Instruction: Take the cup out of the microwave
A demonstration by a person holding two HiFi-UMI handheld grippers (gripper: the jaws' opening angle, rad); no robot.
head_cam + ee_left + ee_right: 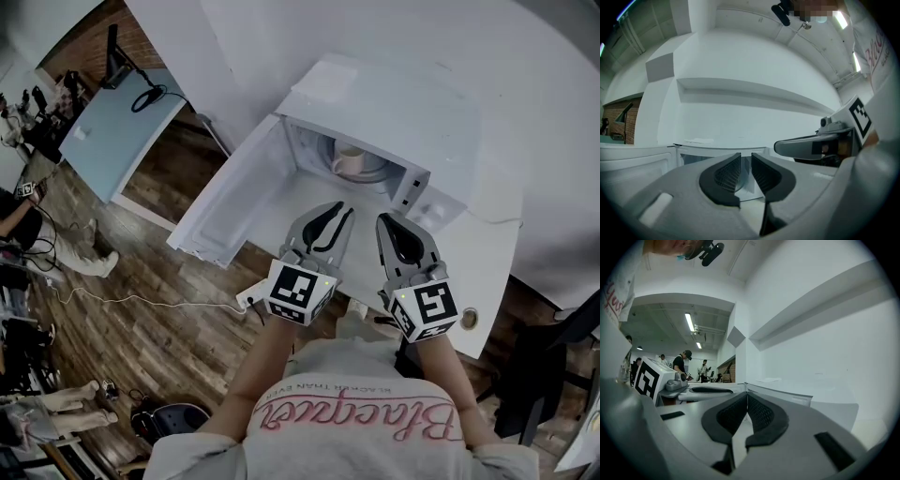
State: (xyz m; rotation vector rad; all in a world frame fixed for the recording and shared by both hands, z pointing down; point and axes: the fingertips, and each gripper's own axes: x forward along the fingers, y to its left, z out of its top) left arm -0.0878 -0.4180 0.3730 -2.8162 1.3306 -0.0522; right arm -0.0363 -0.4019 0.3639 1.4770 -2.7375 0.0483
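Note:
A white microwave [375, 94] stands on a white counter with its door [234, 211] swung open to the left. Inside, a pale pink cup [351, 161] sits upright on the turntable. Both grippers hover side by side in front of the opening, short of the cup. My left gripper [342, 211] [746, 161] has a narrow gap between its pads and nothing in it. My right gripper [386, 221] [747, 399] has its pads touching at the tips and holds nothing. The cup does not show in either gripper view.
The white counter [497, 262] runs on to the right of the microwave. A light blue table [122, 122] stands at the upper left over wooden floor with cables. A black chair [553, 375] is at the right. People stand far off in the right gripper view.

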